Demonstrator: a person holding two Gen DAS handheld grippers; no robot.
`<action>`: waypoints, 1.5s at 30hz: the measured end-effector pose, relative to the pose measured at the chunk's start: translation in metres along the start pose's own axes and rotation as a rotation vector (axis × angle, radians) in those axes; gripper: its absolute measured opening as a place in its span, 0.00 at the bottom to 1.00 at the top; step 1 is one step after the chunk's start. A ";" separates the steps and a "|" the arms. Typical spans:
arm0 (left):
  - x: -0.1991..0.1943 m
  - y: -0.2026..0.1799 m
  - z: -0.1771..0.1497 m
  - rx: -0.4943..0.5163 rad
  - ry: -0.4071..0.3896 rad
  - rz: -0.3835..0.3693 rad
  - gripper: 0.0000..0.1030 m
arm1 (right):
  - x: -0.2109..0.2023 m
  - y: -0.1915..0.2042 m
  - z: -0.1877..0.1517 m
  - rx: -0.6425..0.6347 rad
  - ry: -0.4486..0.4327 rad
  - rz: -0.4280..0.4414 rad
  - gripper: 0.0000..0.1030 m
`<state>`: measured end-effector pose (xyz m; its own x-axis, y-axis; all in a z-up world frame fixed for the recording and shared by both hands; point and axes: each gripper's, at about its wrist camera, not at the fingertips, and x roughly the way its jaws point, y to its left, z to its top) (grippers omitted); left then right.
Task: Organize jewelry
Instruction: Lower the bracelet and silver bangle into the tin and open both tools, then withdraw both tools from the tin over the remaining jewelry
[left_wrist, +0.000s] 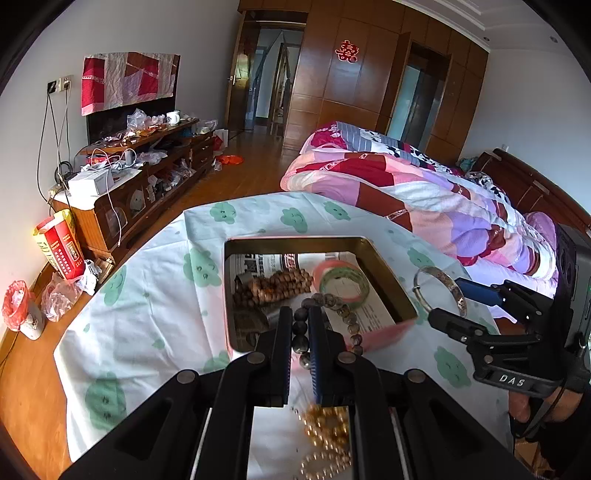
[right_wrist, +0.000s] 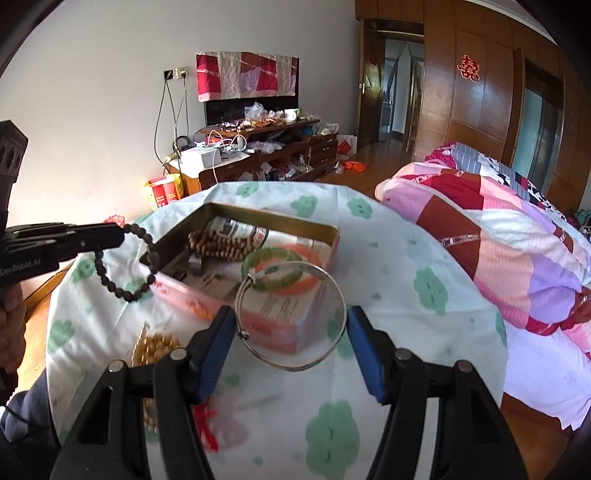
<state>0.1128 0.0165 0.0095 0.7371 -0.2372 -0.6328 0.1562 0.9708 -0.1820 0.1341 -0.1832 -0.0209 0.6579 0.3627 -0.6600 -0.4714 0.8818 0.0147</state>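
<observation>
Left wrist view shows the left gripper (left_wrist: 300, 325) almost fully closed, and between its pads it pinches a dark bead bracelet (left_wrist: 325, 314). Most of the loop hangs free in front of the fingers, above the near edge of the tin box (left_wrist: 388, 273). In the right wrist view the right gripper (right_wrist: 291, 332) stands about half open with a silver bangle (right_wrist: 291, 314) spanning between its blue pads; the pads touch the ring on both sides, so I judge that it is held.

What could go wrong: the bangle is thin, smooth and round, and it is gripped only at two small points, so a tilt or a quick motion may let it turn or slip out and fall on the cloth (right_wrist: 406, 314). The bead bracelet is held by one or two beads only; the swinging loop may catch the rim of the box, just ahead of the claw.

Inside the box, further ahead of both claws, lie brown wooden beads (left_wrist: 273, 288) and a green and pink bangle (left_wrist: 343, 284). Gold beads (left_wrist: 328, 432) lie on the cloth under the left claw, not yet put away.
</observation>
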 end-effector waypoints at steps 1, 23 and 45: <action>0.003 0.000 0.003 0.001 -0.003 0.001 0.07 | 0.001 0.000 0.001 0.000 -0.003 0.000 0.63; 0.062 -0.002 0.025 0.053 0.059 0.066 0.07 | 0.060 0.006 0.032 -0.005 0.005 -0.010 0.63; 0.051 0.006 0.021 0.034 0.017 0.108 0.68 | 0.071 0.015 0.024 -0.025 0.049 0.003 0.64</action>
<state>0.1647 0.0111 -0.0084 0.7397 -0.1316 -0.6599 0.0987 0.9913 -0.0871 0.1875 -0.1368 -0.0494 0.6271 0.3496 -0.6961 -0.4885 0.8726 -0.0018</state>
